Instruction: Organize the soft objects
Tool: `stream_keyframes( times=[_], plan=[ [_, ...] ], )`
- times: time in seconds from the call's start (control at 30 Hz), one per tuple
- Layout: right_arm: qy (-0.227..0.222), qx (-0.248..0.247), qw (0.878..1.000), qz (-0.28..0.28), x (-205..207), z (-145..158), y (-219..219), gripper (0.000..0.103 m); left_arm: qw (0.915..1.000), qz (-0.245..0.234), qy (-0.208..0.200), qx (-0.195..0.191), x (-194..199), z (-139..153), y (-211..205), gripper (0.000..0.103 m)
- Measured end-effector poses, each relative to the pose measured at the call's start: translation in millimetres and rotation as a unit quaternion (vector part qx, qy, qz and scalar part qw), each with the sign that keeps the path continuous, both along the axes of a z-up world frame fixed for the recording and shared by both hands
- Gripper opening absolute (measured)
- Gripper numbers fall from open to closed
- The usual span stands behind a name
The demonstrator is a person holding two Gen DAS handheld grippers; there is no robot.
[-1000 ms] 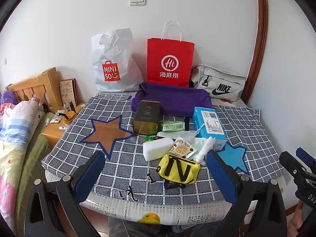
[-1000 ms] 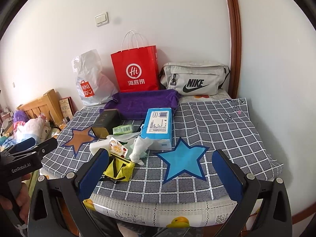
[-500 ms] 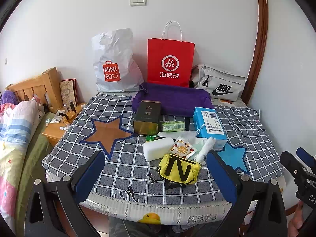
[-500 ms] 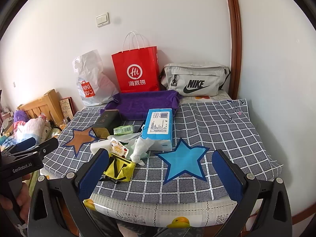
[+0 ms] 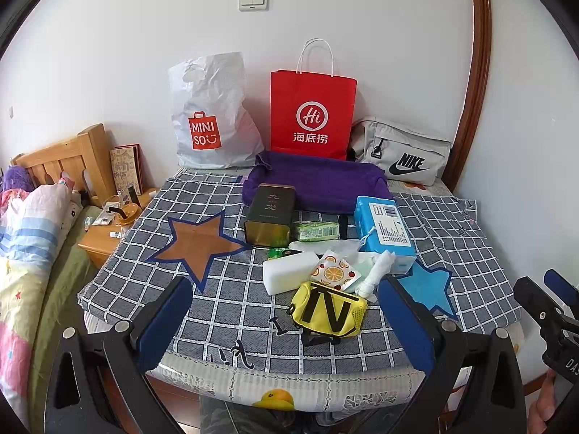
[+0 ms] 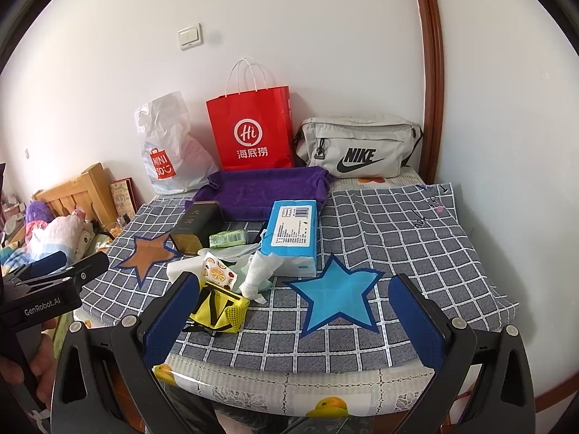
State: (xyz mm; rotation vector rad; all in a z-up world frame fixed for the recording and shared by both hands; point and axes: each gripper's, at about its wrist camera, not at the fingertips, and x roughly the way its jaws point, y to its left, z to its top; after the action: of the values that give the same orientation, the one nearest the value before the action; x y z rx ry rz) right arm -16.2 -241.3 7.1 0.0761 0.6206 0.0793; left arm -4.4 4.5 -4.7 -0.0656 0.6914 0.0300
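At the near edge of the checked surface (image 5: pixel 224 300), we hold our left tool (image 5: pixel 286 329) and right tool (image 6: pixel 293 320) spread wide, empty. The yellow pouch (image 5: pixel 327 311) fronts a tangled pile; a careless pinch could drag the tissue (image 6: pixel 258 271) along.

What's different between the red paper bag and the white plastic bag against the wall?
The red paper bag stands stiff and upright with crisp edges; the white plastic bag is crumpled and slumps. The red paper bag has white cord handles on top, while the white plastic bag has a cut-out hand hole. The red one carries a white round "Hi" logo; the white one a red MINISO logo. Both lean against the wall behind the purple towel.
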Motion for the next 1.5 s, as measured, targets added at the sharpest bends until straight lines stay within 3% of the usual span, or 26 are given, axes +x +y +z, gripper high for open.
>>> stream_keyframes(
  times=[0.5, 0.83, 1.1, 1.3, 1.5],
  plan=[
    [-0.004, -0.002, 1.000, 0.000, -0.5, 3.6, -0.4, 0.103, 0.9999, 0.001, -0.005, 0.010, -0.2, 4.1, -1.2, 0.103],
    [0.003, 0.016, 1.000, 0.015, 16.8, 0.7, -2.0, 0.103, 0.9998, 0.002, 0.011, 0.019, 29.8, -6.7, 3.1, 0.103],
    [0.034, 0.017, 0.998, 0.053, 42.2, -44.2, 12.5, 0.102, 0.9986, 0.018, 0.046, 0.022, 63.2, -48.9, 19.1, 0.102],
    [0.108, 0.014, 0.992, 0.065, 70.4, -103.7, 30.5, 0.082, 0.9962, 0.031, 0.081, 0.007, 88.3, -86.2, 35.0, 0.098],
    [0.151, 0.037, 0.983, 0.093, 90.5, -142.2, 53.2, 0.077, 0.9950, 0.026, 0.096, -0.003, 106.0, -107.1, 47.5, 0.097]
  ],
)
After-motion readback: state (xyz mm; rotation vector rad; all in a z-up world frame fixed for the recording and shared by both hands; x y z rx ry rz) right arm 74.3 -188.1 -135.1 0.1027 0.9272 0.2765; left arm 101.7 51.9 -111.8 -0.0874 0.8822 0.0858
